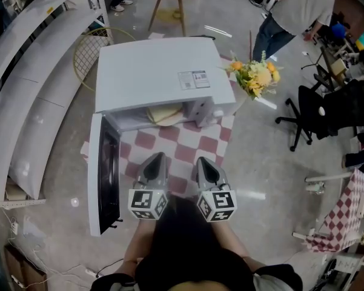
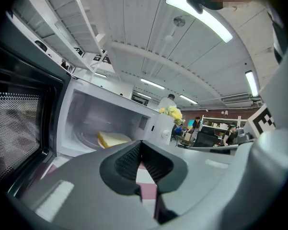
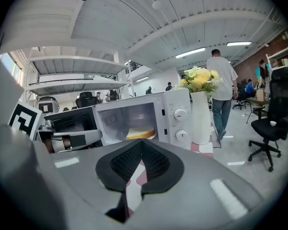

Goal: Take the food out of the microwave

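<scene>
Jaws pinched shut, empty, left gripper (image 1: 155, 157) and right gripper (image 1: 203, 161) side by side facing open white microwave (image 1: 163, 71) with pale yellow food slice (image 1: 165, 114).

Right gripper (image 3: 142, 146): grey body, black ribbed pads, jaw tips together, nothing between.
Ahead: white box-shaped microwave oven (image 3: 168, 103), dark-windowed door (image 3: 69, 120) swung open to left.
Inside cavity: pale yellow food slab (image 3: 140, 134), lying flat.
Control panel: 2 round white knobs (image 3: 180, 114), stacked vertically.
Just right of oven: white vase of yellow flowers (image 3: 200, 121), upright.
Red-and-white checked cloth (image 3: 204, 148) under vase.
Grey left gripper (image 3: 93, 136) at left, level, pointing at oven.
Person in white shirt (image 3: 222, 87) standing behind vase.
Black office chair (image 3: 270, 128) at far right.
</scene>
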### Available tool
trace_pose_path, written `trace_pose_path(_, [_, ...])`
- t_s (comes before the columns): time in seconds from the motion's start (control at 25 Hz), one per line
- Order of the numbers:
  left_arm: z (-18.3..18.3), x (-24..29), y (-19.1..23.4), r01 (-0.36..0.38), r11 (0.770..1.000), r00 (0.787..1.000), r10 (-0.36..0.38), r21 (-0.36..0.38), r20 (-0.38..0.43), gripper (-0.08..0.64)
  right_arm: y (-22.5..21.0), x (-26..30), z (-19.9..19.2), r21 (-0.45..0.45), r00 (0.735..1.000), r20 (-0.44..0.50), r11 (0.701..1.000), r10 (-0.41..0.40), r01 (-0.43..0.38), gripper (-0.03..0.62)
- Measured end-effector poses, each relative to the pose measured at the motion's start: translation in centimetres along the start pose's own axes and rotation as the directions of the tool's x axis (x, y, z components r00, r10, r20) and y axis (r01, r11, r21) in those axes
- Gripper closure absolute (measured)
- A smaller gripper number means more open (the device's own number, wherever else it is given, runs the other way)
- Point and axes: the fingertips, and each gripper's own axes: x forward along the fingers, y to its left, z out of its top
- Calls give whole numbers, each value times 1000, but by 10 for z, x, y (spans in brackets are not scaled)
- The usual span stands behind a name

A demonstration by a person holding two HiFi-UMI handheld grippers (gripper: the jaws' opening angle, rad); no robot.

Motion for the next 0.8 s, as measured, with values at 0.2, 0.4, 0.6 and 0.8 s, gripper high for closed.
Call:
trace_pose_path(0.2, [2, 10, -1, -39, 999, 999, 39, 3, 1, 549, -10, 14, 6, 1, 999, -11, 999, 39, -39, 592])
trace_pose_path(0.4, [3, 20, 0, -72, 997, 997, 72, -19, 8, 549, -20, 26, 11, -3, 997, -23, 997, 76, -76, 592])
trace_pose_path(0.6, [2, 29, 1, -111, 993, 994, 112, -41, 15, 549, -25, 34, 13, -11, 993, -40, 993, 115, -115, 592])
trace_pose_path(0.8, [2, 33, 3, -130, 982, 989, 138, -136, 51, 549, -33, 41, 15, -16, 989, -51, 990, 141, -142, 592])
